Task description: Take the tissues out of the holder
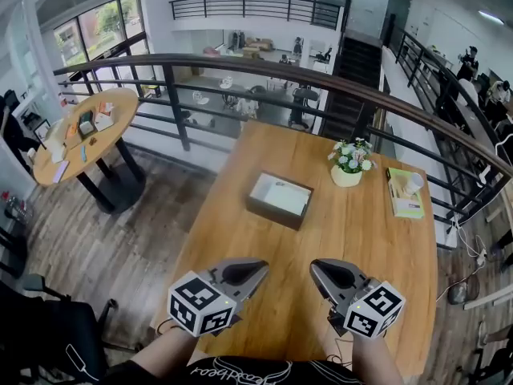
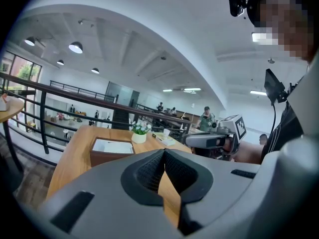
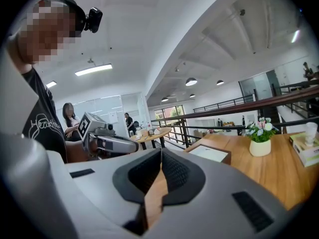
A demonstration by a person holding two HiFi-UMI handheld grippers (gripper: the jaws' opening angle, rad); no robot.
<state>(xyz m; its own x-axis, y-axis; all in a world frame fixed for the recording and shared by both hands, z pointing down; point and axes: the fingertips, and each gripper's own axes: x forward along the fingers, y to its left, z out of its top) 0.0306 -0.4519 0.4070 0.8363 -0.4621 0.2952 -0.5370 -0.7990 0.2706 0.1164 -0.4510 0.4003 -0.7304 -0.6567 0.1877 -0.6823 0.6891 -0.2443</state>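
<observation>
The tissue holder (image 1: 279, 200) is a dark brown open box with white tissues lying flat inside, at the middle of the wooden table (image 1: 264, 295). Both grippers hover near the table's front edge, well short of the holder and apart from it. My left gripper (image 1: 262, 265) is shut and holds nothing, and my right gripper (image 1: 314, 265) is likewise shut and empty. In the left gripper view the jaws (image 2: 164, 151) meet, with the holder (image 2: 110, 149) far ahead. The right gripper view shows its jaws (image 3: 161, 150) closed, with the holder (image 3: 213, 153) ahead to the right.
A white pot of flowers (image 1: 349, 164) stands behind the holder to the right. A green book with a paper cup (image 1: 406, 192) lies by the right edge. A dark railing (image 1: 240, 66) runs past the table's far end. A round table (image 1: 84, 127) stands at the left.
</observation>
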